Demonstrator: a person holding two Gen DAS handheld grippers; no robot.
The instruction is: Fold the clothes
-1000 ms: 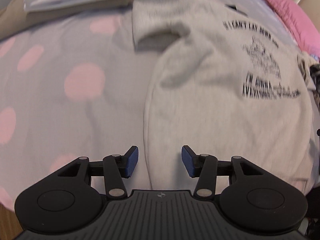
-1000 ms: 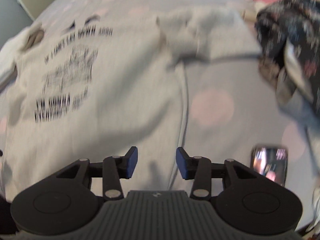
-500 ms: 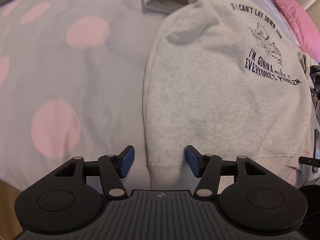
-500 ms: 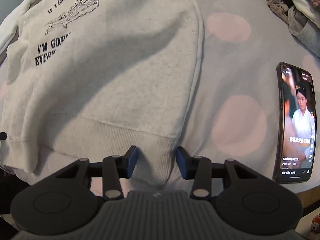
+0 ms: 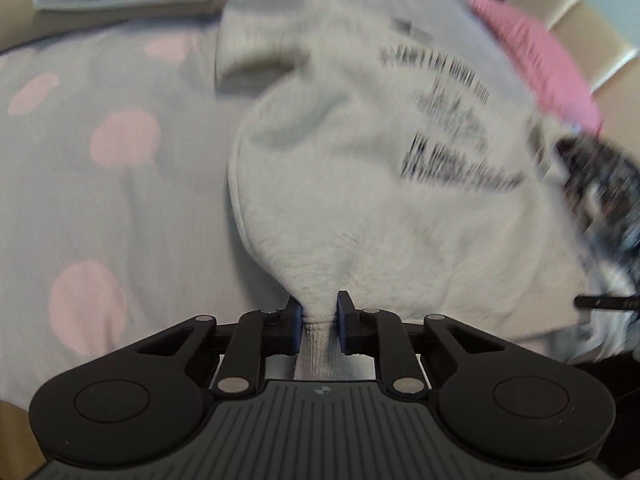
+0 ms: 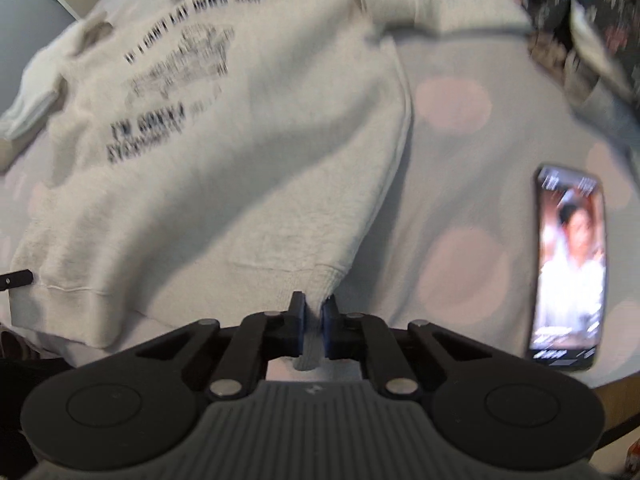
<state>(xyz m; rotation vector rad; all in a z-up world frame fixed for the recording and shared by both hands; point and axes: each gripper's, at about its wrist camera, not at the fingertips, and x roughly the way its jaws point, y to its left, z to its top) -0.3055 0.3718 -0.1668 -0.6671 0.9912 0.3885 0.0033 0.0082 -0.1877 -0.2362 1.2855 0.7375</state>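
The black print on the grey sweatshirt point(image 5: 360, 184) is smeared by motion in both wrist views, so its words and drawing cannot be read. The ribbed hem vanishes between the closing jaws of the left tongs point(image 5: 319, 322) and behind their body; the same happens at the right tongs point(image 6: 313, 326). The dark patterned clothes point(image 6: 580, 12) are blurred and cut by the frame edge, so their kind cannot be told. The lit phone point(image 6: 568, 264) shows a smeared picture. A thin black bar point(image 5: 604, 302) at the left view's right edge is cut off and unidentifiable.
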